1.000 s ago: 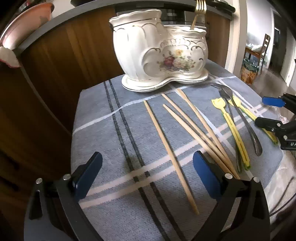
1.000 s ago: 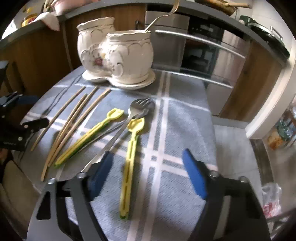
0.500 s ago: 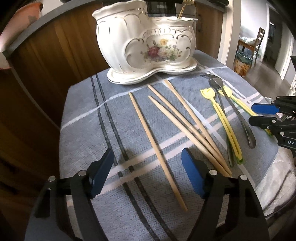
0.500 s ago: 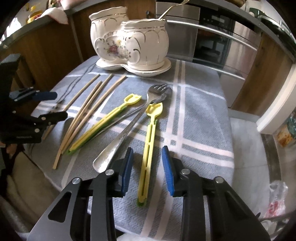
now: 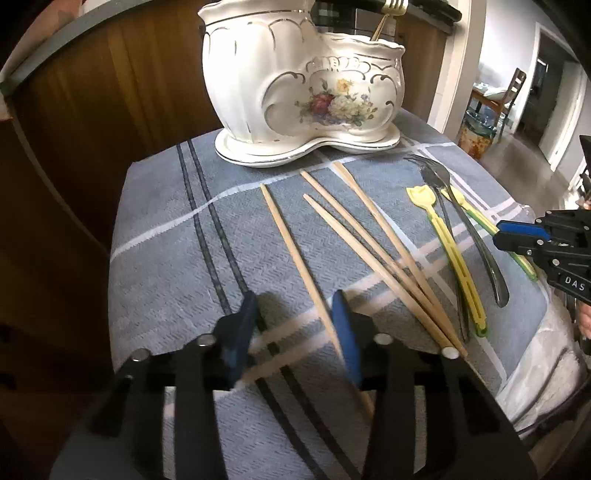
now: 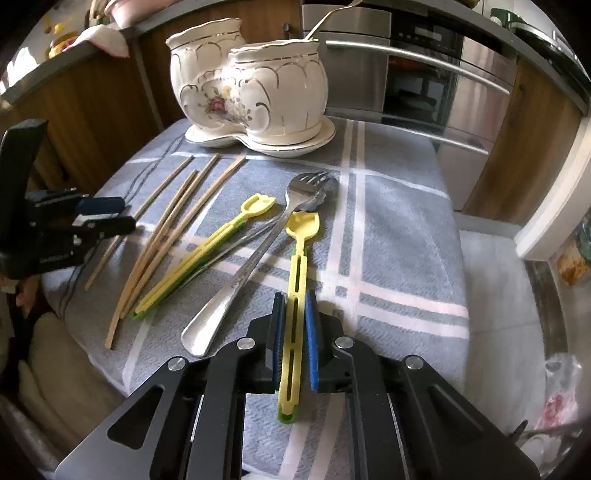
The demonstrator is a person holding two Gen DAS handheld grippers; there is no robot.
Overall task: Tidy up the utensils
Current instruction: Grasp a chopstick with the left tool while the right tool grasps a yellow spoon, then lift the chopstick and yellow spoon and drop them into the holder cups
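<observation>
A white floral ceramic holder (image 5: pixel 303 92) stands at the back of the grey cloth, with a gold fork (image 5: pixel 393 7) in it. Several wooden chopsticks (image 5: pixel 369 243) lie on the cloth. My left gripper (image 5: pixel 295 332) is partly closed around the near end of a single chopstick (image 5: pixel 291 251); its right pad touches the stick. My right gripper (image 6: pixel 295 325) is shut on the handle of a yellow plastic spoon (image 6: pixel 301 229). A second yellow utensil (image 6: pixel 207 251) and a steel fork (image 6: pixel 258 258) lie beside it. The holder (image 6: pixel 251 85) also shows in the right wrist view.
The grey checked cloth (image 5: pixel 166 229) covers a small table with edges close on the left and front. Wooden cabinets (image 5: pixel 92 92) stand behind. A steel oven front (image 6: pixel 443 74) is at the back right. A white ledge (image 6: pixel 491 266) lies to the right.
Both grippers moved forward and down toward the cloth. The left jaws narrowed around the single chopstick. The right jaws closed onto the yellow spoon's handle.
</observation>
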